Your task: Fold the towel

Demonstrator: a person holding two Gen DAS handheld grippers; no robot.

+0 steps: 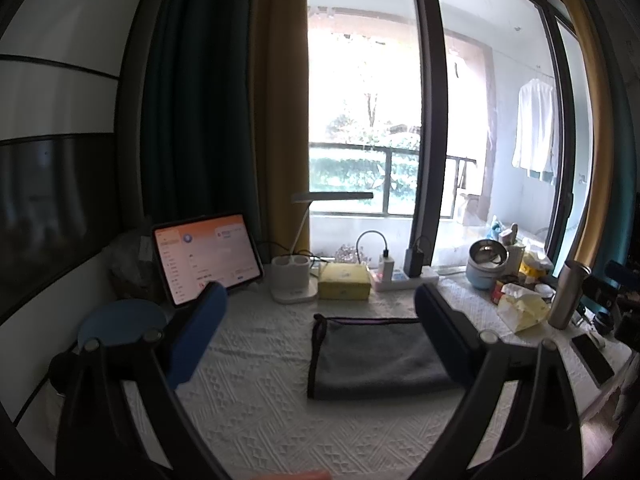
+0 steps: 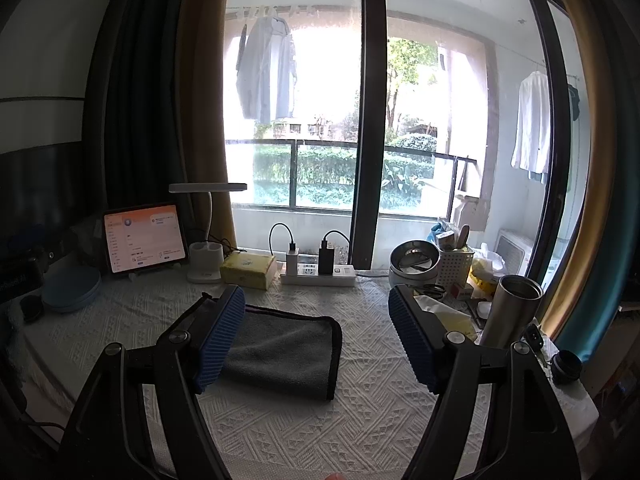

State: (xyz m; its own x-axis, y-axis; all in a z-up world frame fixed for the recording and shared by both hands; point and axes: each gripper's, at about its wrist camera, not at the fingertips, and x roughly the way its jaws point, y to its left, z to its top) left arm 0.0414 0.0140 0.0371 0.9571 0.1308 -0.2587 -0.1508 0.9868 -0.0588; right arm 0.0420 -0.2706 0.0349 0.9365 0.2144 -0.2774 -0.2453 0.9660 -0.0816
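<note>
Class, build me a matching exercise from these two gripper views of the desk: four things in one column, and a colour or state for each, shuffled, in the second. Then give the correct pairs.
Things:
1. towel
2. tablet
3. tissue box
4. steel tumbler

Descriptions:
A. yellow
B. screen lit, propped upright
C. grey, already folded, lying flat
D. open-topped, standing at the right side

Pairs: 1-C, 2-B, 3-A, 4-D

Both the left gripper and right gripper are open and hold nothing.

No readable text anywhere; writing on the tablet [image 2: 144, 238] screen and the black box [image 2: 18, 280] label too blurred.
</note>
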